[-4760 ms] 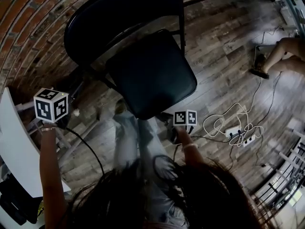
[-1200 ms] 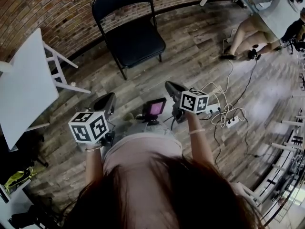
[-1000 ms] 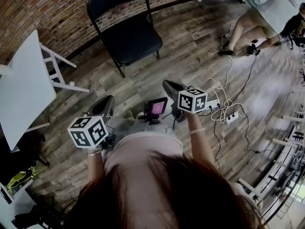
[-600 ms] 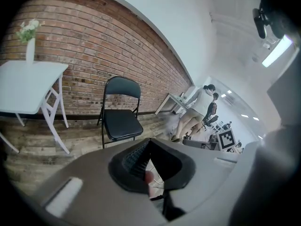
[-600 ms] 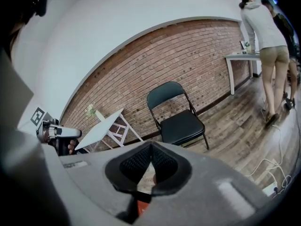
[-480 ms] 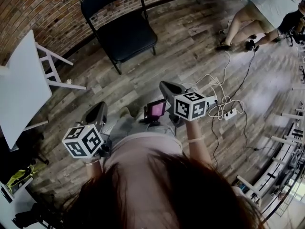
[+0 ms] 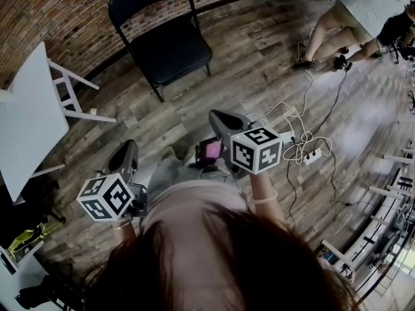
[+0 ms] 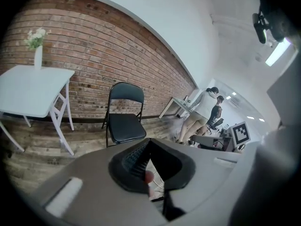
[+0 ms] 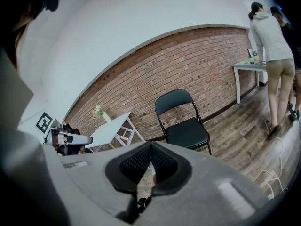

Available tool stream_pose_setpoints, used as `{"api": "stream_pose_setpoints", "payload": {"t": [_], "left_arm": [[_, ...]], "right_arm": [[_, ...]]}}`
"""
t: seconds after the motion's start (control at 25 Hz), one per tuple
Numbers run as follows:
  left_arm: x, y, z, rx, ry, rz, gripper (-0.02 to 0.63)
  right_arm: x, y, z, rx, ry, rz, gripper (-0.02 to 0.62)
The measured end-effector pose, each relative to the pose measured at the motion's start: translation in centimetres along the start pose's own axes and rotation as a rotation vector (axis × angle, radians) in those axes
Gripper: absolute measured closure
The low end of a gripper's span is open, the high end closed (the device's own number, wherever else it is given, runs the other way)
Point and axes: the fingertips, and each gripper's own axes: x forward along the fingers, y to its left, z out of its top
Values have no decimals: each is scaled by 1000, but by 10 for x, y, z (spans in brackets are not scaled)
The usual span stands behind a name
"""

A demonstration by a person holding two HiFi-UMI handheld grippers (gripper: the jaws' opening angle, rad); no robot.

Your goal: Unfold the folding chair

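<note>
The folding chair [image 7: 170,44] stands unfolded at eleven o'clock on the floor [image 7: 259,76], well apart from the left tool [image 7: 124,155] and right tool [image 7: 219,119], both closed tight and gripping nothing.

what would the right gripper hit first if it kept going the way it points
Likely the wooden floor short of the black folding chair; the right gripper tilts down toward it, nothing between. Depth is unclear.

- On your plank floor [image 7: 259,76], the opened folding chair [image 7: 170,47] stands well ahead of your right claw [image 7: 216,115].
- A white table [image 7: 29,122] stands left of your left claw [image 7: 125,151].
- Right of the right claw lie cables [image 7: 295,118] and a power strip [image 7: 313,155].
</note>
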Motion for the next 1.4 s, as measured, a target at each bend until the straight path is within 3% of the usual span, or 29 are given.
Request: {"api": "stream_pose_setpoints", "payload": {"t": [0.56,1.4], "left_arm": [[-15,-25,15,38,-63,-40,607],[-20,-18,18,55,-43,-71,607]], "right_arm": [[-9,46,18,-118,-5,84,603],[-16,32,28,-47,-62,22,603]]}}
